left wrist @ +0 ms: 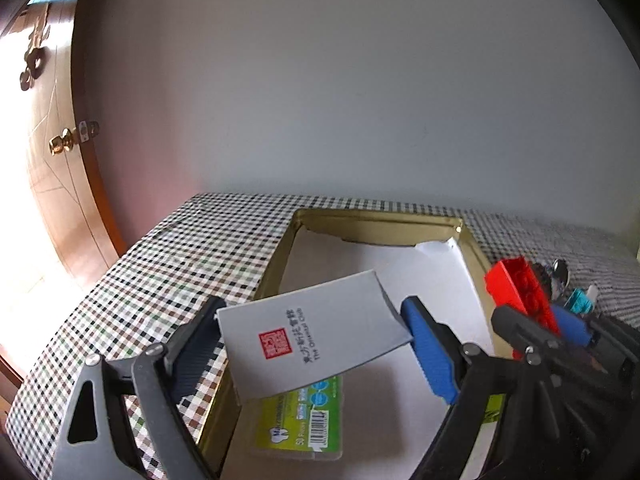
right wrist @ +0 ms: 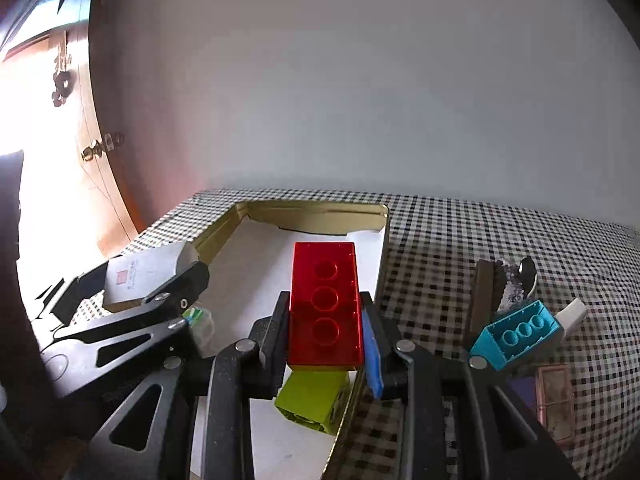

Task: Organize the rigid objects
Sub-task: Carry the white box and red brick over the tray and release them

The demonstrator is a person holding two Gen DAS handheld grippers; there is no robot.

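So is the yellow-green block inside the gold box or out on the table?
Inside. In the right wrist view the yellow-green block lies on the white lining of the gold box, just inside its right wall.

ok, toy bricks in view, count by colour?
Red: 1, the red brick clamped in the right tongs
Lime green: 1, the green brick lying in the gold box
Teal: 1, the teal brick on the checked cloth
Total: 3
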